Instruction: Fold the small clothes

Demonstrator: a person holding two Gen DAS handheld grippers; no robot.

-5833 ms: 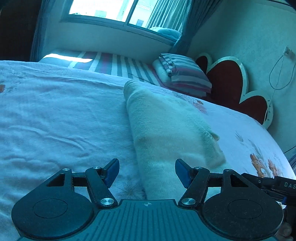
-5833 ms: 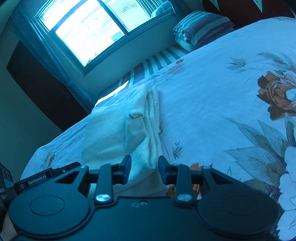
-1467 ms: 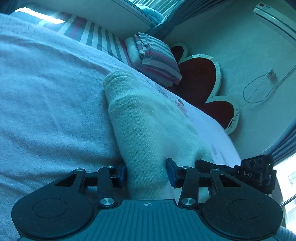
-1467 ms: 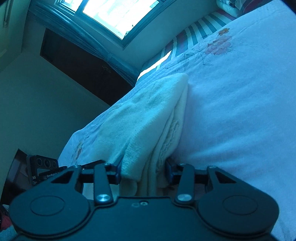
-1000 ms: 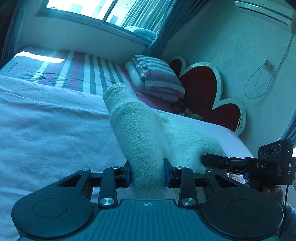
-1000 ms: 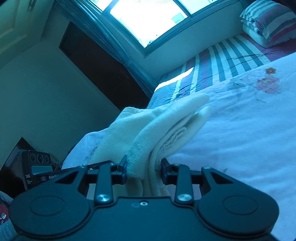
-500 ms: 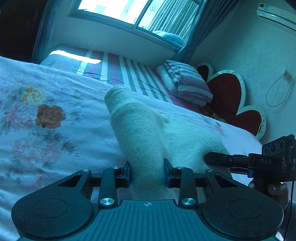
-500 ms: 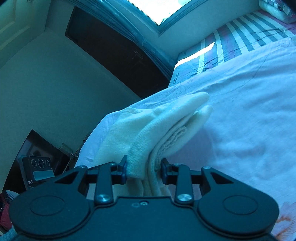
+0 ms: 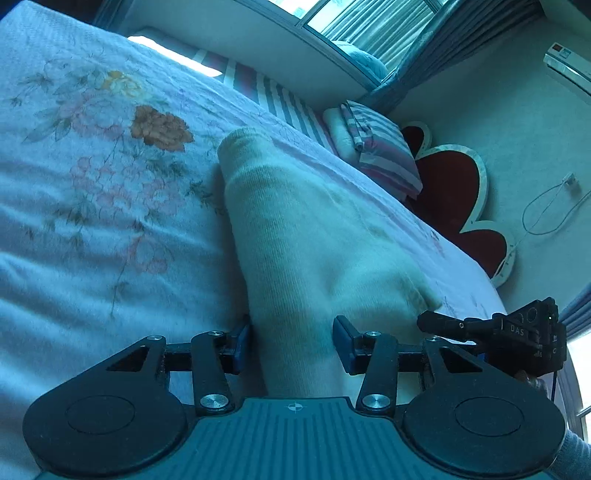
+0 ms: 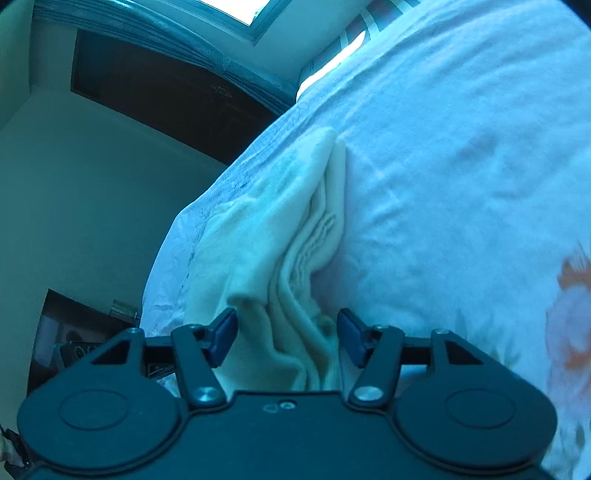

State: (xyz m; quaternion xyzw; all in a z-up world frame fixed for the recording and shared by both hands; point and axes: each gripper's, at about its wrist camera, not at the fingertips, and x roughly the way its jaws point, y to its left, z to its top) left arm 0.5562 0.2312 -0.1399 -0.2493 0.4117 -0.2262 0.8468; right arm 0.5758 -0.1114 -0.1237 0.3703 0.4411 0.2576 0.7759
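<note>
Cream knitted garment (image 9: 317, 236), folded into a thick bundle, lies on the floral bedsheet (image 9: 92, 192) mid-frame. Both grippers' fingers (image 9: 239, 341) (image 10: 224, 334) stand parted around its end, gripping nothing; withdraw straight back without snagging layers.

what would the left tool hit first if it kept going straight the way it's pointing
The left tool would meet the folded cream garment first: the cloth already lies between its open fingers and runs ahead along their line. Beyond it is the floral bedspread, though depth is hard to judge.

Floral bedspread (image 9: 92, 155) – heart headboard (image 9: 458, 195) – bright window (image 9: 354, 18)
</note>
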